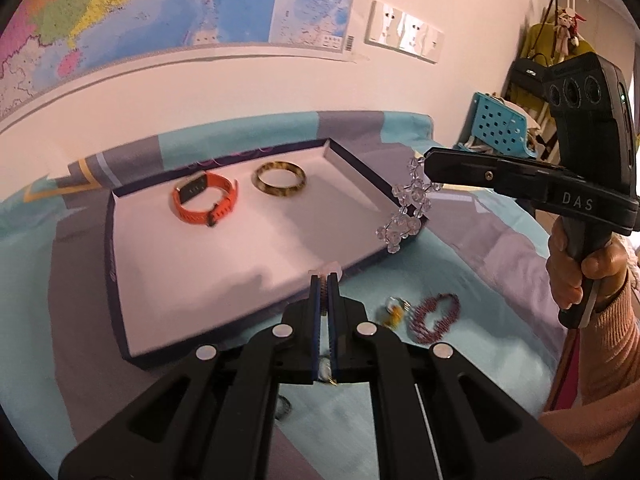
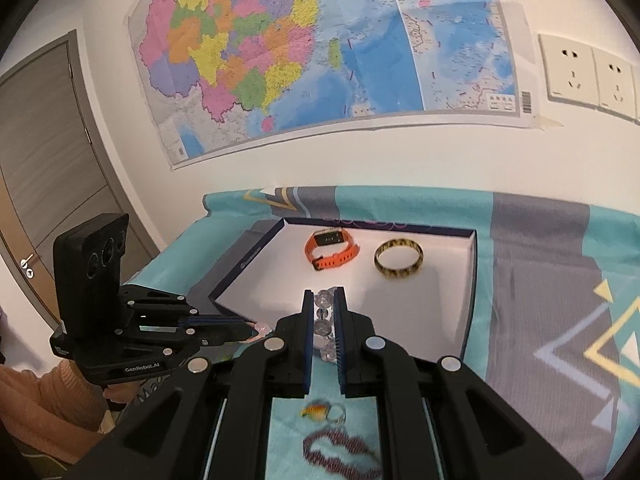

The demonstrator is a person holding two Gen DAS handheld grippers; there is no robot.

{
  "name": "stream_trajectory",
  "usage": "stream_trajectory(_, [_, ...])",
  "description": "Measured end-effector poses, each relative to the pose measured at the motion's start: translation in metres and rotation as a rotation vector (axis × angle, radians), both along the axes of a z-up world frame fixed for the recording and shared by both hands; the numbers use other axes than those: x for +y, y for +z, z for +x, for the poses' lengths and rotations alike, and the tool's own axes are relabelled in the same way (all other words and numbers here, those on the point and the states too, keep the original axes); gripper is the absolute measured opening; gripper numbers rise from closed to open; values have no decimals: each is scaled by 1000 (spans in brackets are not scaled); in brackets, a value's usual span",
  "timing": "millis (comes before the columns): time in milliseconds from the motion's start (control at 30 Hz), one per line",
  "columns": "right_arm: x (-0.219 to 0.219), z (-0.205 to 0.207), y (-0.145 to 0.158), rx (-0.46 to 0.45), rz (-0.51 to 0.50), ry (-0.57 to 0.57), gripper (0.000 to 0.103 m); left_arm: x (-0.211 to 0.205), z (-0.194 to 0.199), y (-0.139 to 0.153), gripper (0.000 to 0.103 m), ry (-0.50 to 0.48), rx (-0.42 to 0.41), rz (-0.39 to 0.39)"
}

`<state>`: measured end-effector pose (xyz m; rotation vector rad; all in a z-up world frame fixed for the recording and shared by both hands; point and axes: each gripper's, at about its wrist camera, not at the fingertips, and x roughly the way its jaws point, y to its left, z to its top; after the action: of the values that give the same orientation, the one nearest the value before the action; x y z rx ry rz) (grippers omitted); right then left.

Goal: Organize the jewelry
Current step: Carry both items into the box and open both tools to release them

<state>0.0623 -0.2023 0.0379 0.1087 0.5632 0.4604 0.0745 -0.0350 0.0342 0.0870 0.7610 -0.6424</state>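
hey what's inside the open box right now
Inside the box: an orange watch band and a tortoiseshell bangle, lying apart. The hand-held grippers cover part of the near floor, so anything there is unseen.

Black tool (image 1: 427,164) marked "DAS", blue pads; sleeve (image 1: 608,332) seemingly peach knit.

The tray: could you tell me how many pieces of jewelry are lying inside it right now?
2: an orange watch band at the tray's far left and a gold-brown bangle to its right. Nothing else shows inside.
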Motion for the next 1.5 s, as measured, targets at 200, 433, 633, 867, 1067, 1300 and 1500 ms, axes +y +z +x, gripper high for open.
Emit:
stream_trajectory(200, [6, 28, 3, 15, 12, 13, 8, 5, 24, 2, 3, 40, 2, 15])
stream_trajectory(433, [14, 61, -5, 51, 17, 9, 8, 10, 49, -3, 3, 70, 26, 26])
stream_trajectory(633, [17, 83, -13, 78, 35, 4, 8, 10, 61, -9, 3, 84, 24, 47])
stream_trajectory(867, [20, 99, -19, 90, 52, 5, 8, 11, 73, -13, 3, 102, 30, 68])
stream_trajectory(1067, [21, 112, -24, 93, 52, 9, 8, 10, 82, -15, 3, 122, 22, 97])
stream_trajectory(1300, [13, 119, -39, 131, 3, -3, 8, 11, 93, -25, 3, 143, 50, 118])
stream_trajectory(1500, [2, 124, -51, 160, -19, -33, 8, 10, 99, -33, 4, 149, 65, 134])
